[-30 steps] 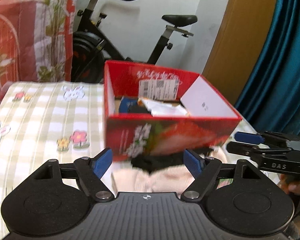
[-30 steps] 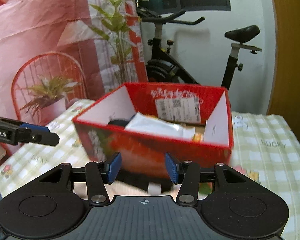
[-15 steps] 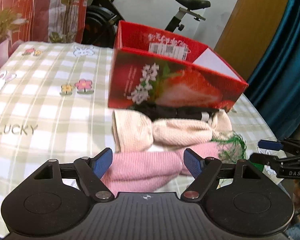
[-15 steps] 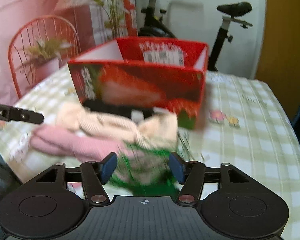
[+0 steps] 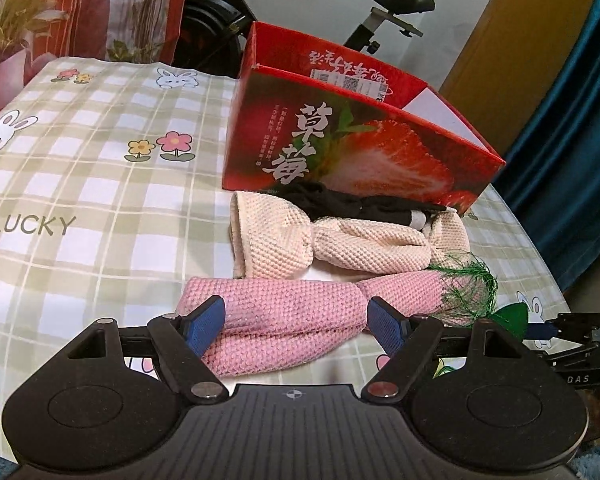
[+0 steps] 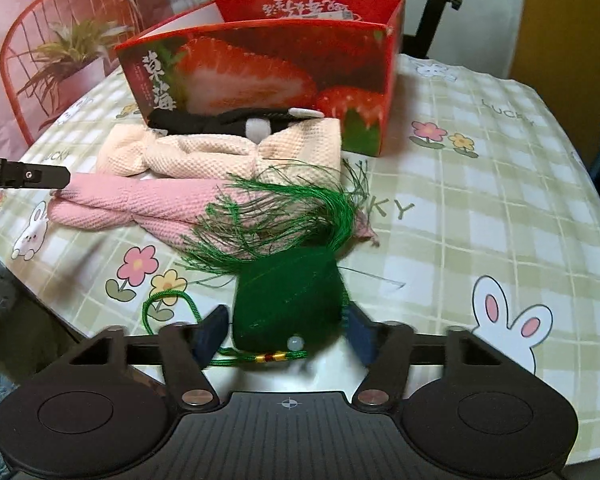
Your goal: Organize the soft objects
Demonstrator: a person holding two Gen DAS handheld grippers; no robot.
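A red strawberry box (image 5: 356, 136) stands on the checked tablecloth, also in the right wrist view (image 6: 268, 64). In front of it lie a black cloth item (image 5: 364, 202), a cream knitted headband (image 5: 332, 240) and a pink knitted headband (image 5: 284, 316). A green tasselled pouch (image 6: 288, 300) lies nearest the table edge. My left gripper (image 5: 298, 326) is open, its fingers either side of the pink headband's near end. My right gripper (image 6: 286, 334) is open with its fingers flanking the green pouch.
The checked tablecloth (image 5: 80, 200) with rabbits and flowers covers the table. An exercise bike (image 5: 384, 12) stands behind the box. A red wire chair with a plant (image 6: 60, 52) is at the left. A blue curtain (image 5: 572, 140) hangs to the right.
Both grippers have dropped from looking into the box to low over the table's near edge. The left now frames the pink headband, the right the green pouch.
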